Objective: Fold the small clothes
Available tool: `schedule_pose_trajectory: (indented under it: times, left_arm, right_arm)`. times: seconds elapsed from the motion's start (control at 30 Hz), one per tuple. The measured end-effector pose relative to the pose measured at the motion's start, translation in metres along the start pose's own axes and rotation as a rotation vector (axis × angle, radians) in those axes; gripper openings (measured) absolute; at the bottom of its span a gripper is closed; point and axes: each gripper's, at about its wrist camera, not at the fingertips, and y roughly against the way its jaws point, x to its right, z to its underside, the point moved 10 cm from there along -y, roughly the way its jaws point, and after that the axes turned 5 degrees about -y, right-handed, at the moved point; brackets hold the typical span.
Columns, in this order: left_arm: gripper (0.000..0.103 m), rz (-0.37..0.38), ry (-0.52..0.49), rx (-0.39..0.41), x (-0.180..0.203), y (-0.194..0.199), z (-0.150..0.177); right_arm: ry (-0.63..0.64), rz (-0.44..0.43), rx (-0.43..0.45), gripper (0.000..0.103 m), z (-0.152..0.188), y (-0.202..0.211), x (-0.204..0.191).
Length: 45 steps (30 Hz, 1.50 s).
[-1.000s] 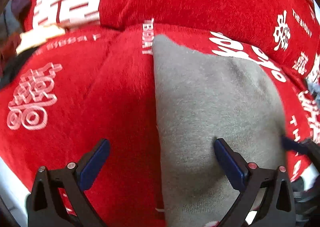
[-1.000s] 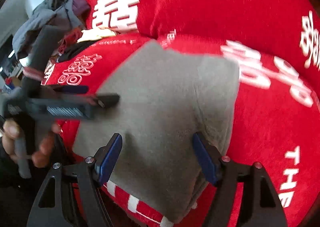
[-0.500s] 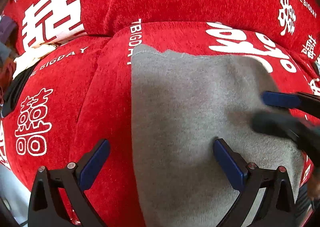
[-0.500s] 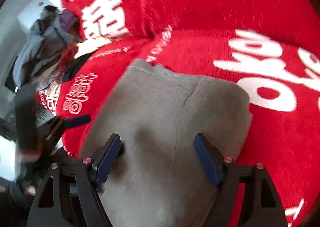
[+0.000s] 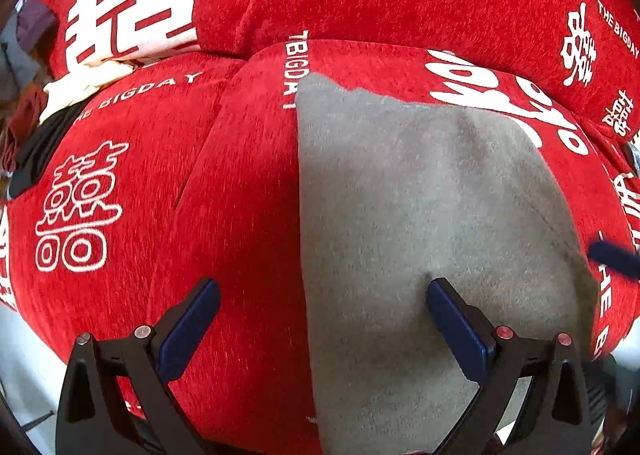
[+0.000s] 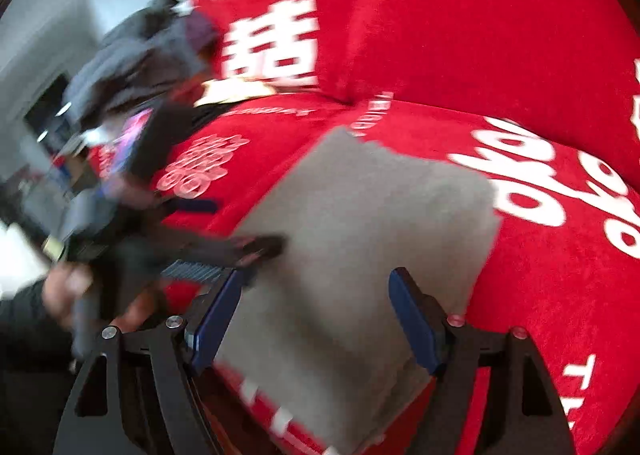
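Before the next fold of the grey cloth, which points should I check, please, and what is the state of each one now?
1. Left gripper open: ok.
2. Right gripper open: ok.
3. Grey cloth lies flat on the red cover: ok, only shallow creases.
4. Left gripper straddles the cloth's left edge: ok, one finger over cloth, one over the cover.
5. Grippers apart from each other: cannot tell, the right view is blurred and they look close.
6. Near edge of the cloth visible for a grasp: cannot tell, the grippers hide it.
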Motion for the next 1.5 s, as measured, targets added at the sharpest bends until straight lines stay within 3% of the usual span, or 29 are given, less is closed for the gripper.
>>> schedule_pose_trajectory:
  times: [0.13,0.23,0.5,0.63,0.9,1.0,1.2,1.5]
  left_arm:
    - [0.103,-0.002,0.014,0.001,-0.001,0.0,0.002]
    - [0.103,-0.018,0.002,0.011,0.001,0.004,0.005]
    - [0.103,-0.05,-0.015,0.027,0.004,0.018,0.012]
    - [0.103,-0.052,-0.025,0.055,0.006,0.032,0.015]
    - [0.103,-0.021,0.014,0.082,0.011,0.045,0.014]
    - [0.103,-0.039,0.045,0.096,0.009,0.047,0.016]
    - [0.103,0.007,0.038,-0.001,0.015,0.03,0.03]
    - [0.103,-0.003,0.029,0.041,0.016,0.037,0.026]
  right_arm:
    - [0.001,0.094,-0.073,0.079,0.029,-0.021,0.012]
    - [-0.018,0.079,-0.036,0.079,0.04,-0.019,0.016]
    - [-0.007,0.136,-0.102,0.079,0.074,-0.013,0.01]
    - [0.009,0.229,-0.141,0.08,0.07,0.001,0.008]
    - [0.025,0.413,-0.041,0.081,0.033,0.034,0.013]
    - [-0.005,0.429,-0.044,0.081,0.03,0.03,0.018]
    - [-0.048,0.439,-0.061,0.081,0.035,0.027,0.03]
    - [-0.051,0.452,-0.076,0.081,0.034,0.021,0.033]
